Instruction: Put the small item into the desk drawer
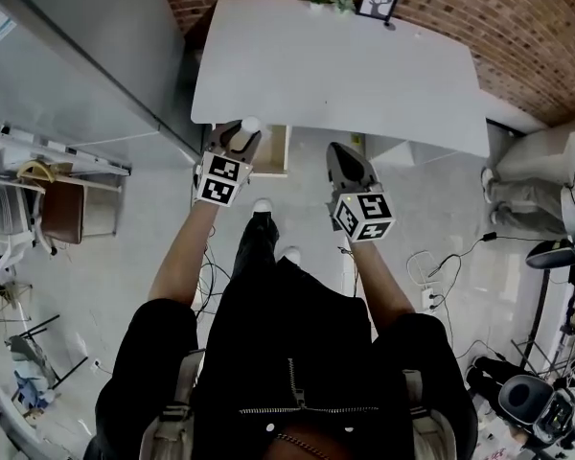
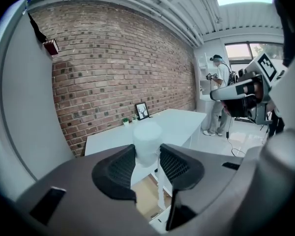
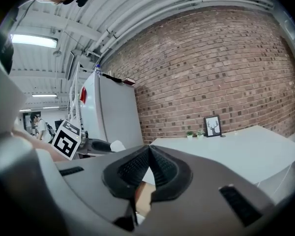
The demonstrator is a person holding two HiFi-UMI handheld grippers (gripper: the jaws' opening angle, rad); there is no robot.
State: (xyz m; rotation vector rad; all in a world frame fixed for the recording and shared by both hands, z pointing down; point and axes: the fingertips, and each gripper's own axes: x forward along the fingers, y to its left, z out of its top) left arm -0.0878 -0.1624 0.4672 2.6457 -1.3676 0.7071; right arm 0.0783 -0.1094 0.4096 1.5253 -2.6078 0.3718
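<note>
between the left gripper's [image 1: 246, 134] jaws, the head view shows the small white item [image 1: 251, 123], beside the open drawer [image 1: 278, 151] under the white counter [image 1: 345, 65]. left gripper view: jaws clamp the item's sides; only here the drawer's wooden inside shows below. right gripper view: the right gripper's [image 3: 148, 154] jaws are pressed together, empty.
</note>
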